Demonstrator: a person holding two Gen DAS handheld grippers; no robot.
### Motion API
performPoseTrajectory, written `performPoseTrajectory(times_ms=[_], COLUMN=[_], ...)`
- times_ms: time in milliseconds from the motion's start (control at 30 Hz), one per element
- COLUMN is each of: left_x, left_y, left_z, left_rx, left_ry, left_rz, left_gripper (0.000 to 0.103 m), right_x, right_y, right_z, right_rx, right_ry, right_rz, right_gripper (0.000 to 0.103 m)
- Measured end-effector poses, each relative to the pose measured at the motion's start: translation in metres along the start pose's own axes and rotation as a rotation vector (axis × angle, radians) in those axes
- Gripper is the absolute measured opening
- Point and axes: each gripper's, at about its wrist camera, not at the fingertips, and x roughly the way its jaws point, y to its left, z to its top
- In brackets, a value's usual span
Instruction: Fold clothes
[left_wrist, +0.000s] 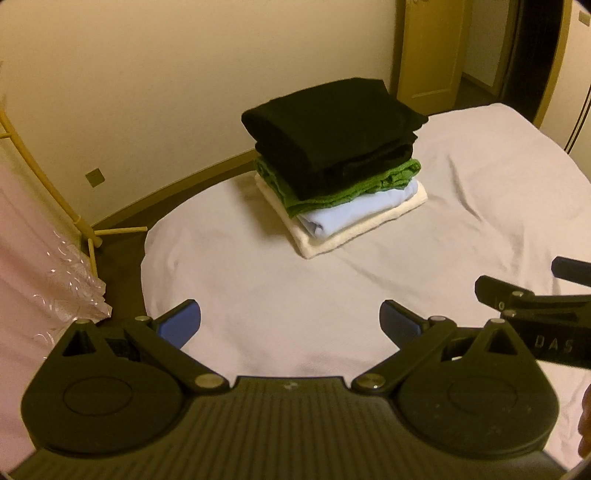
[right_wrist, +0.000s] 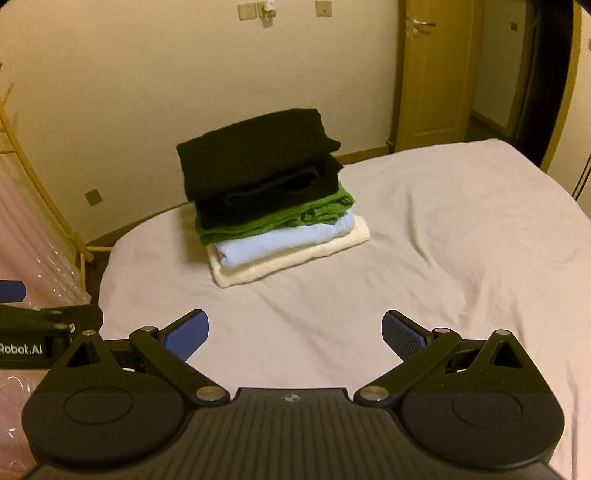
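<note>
A stack of folded clothes sits on the bed: a black garment (left_wrist: 332, 133) on top, then a green one (left_wrist: 332, 192), a light blue one (left_wrist: 354, 214) and a cream one (left_wrist: 351, 229) at the bottom. The stack also shows in the right wrist view, with the black garment (right_wrist: 255, 158) on top. My left gripper (left_wrist: 290, 321) is open and empty, held back from the stack over the sheet. My right gripper (right_wrist: 295, 332) is open and empty too, also short of the stack. The right gripper shows at the right edge of the left wrist view (left_wrist: 535, 295).
The bed has a pale sheet (left_wrist: 461, 206) with a few wrinkles. A pink plastic-covered item on a yellow rack (left_wrist: 44, 266) stands to the left. A wall runs behind the bed, and a wooden door (right_wrist: 436, 74) stands at the back right.
</note>
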Motion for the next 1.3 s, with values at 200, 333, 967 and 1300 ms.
performPoseTrajectory(times_ms=[200,333,967,1300], left_x=[0.019,0.035,0.091,0.092], left_y=[-0.011,-0.018,-0.027,-0.025], left_z=[0.003,0.005,0.013,0.013], left_rx=[0.002,0.009,0.026,0.045], left_ry=[0.031,0.05,0.15,0.129], left_rz=[0.0,0.008,0.013,0.023], left_gripper=[0.102,0.102,0.102,0.102], right_x=[0.017,0.031,0.079,0.078], right_y=[-0.013,-0.02,-0.031,-0.025], right_z=[0.005,0.007,0.015,0.017], right_rx=[-0.003,-0.002,0.009,0.012], right_ry=[0.033,0.058,0.146,0.149], right_rz=[-0.006,-0.007,0.015,0.021], right_gripper=[0.103,0.103,0.103,0.103])
